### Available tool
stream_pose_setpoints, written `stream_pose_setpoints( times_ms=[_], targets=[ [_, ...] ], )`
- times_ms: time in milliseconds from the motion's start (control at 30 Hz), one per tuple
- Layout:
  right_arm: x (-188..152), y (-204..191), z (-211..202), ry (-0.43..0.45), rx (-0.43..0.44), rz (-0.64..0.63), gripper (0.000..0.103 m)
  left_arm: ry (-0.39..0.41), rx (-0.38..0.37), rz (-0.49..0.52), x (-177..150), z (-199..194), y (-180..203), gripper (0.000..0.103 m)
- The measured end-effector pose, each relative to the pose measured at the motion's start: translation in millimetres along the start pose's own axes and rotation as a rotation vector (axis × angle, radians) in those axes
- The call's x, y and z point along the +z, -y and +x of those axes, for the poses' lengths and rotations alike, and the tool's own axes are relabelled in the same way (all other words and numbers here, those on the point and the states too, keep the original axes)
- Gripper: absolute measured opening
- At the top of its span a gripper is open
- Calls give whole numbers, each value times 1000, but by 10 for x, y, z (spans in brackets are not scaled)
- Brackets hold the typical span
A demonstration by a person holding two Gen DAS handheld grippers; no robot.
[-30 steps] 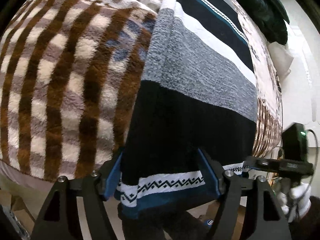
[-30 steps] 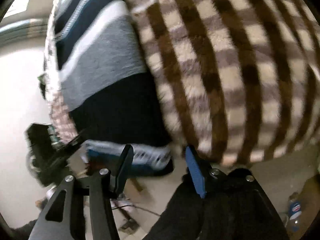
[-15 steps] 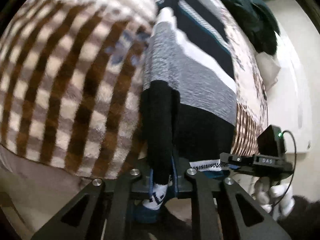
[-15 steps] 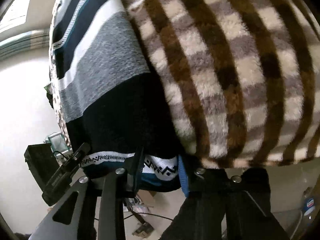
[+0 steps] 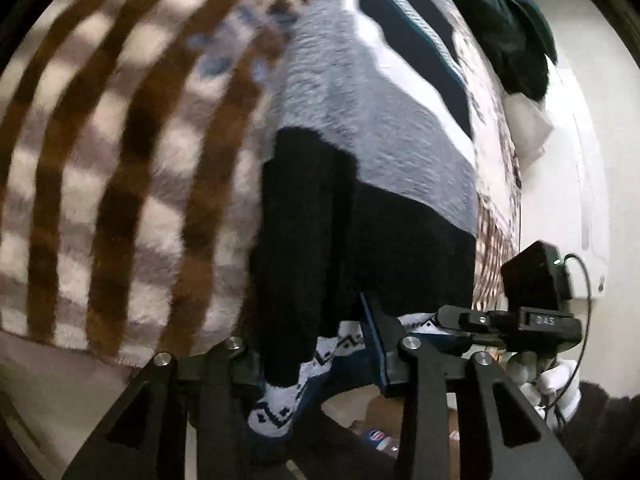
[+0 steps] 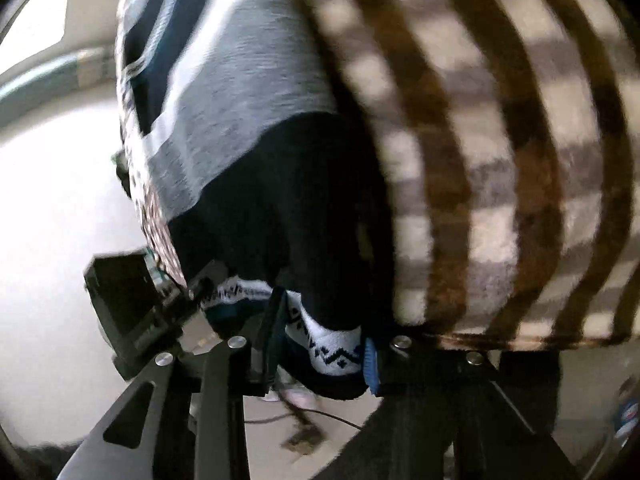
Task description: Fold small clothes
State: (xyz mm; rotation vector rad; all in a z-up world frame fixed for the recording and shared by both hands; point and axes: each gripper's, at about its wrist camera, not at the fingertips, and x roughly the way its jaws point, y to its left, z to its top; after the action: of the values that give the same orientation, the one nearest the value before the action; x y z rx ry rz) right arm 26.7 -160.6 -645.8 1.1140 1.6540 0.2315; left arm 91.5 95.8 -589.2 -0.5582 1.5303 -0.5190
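Black-and-grey striped knit garment (image 5: 372,168) stretching lengthwise straight ahead across the plaid bed blanket (image 5: 120,152), patterned hem pinched at both near corners: left gripper (image 5: 304,344) clamped on one, right gripper (image 6: 320,344) on the other, equally near.

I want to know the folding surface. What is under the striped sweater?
The striped sweater lies on a brown checked fleece blanket, which shows on both sides of it. What is beneath the blanket is covered. Both hand-held grippers, left and right, pinch the sweater's patterned hem.
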Motion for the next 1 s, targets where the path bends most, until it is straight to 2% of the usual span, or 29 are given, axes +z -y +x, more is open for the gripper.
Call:
stream_pose_setpoints(
  times_ms=[67, 233, 300, 333, 433, 567, 733, 867, 900, 1000],
  targets=[
    [54, 104, 57, -7, 13, 38, 35, 5, -9, -17, 9, 2, -43, 33],
    [-19, -101, 63, -26, -41, -41, 33, 6, -13, 19, -9, -32, 18, 32],
    [-33, -140, 8, -29, -16, -35, 33, 15, 11, 39, -14, -92, 81, 12],
    [-44, -166, -45, -26, -17, -46, 33, 20, 9, 46, -22, -146, 86, 10],
    [-118, -341, -212, -1, 1, -97, 33, 47, 14, 75, -52, -311, 186, 10],
    [-183, -508, -260, -6, -26, -122, 36, 58, 13, 82, -64, -389, 232, 10],
    [-153, -458, -203, -26, -177, -48, 43, 47, 34, 53, -56, -297, 140, 10],
    [-252, -545, -481, 73, -160, -44, 45, 43, 25, 59, -65, -280, 137, 10],
    [-223, -547, -514, 101, -149, -49, 49, 42, 24, 57, -75, -274, 130, 10],
    [-40, -482, -468, 140, -136, -45, 51, 42, 26, 48, -73, -273, 100, 10]
  ],
)
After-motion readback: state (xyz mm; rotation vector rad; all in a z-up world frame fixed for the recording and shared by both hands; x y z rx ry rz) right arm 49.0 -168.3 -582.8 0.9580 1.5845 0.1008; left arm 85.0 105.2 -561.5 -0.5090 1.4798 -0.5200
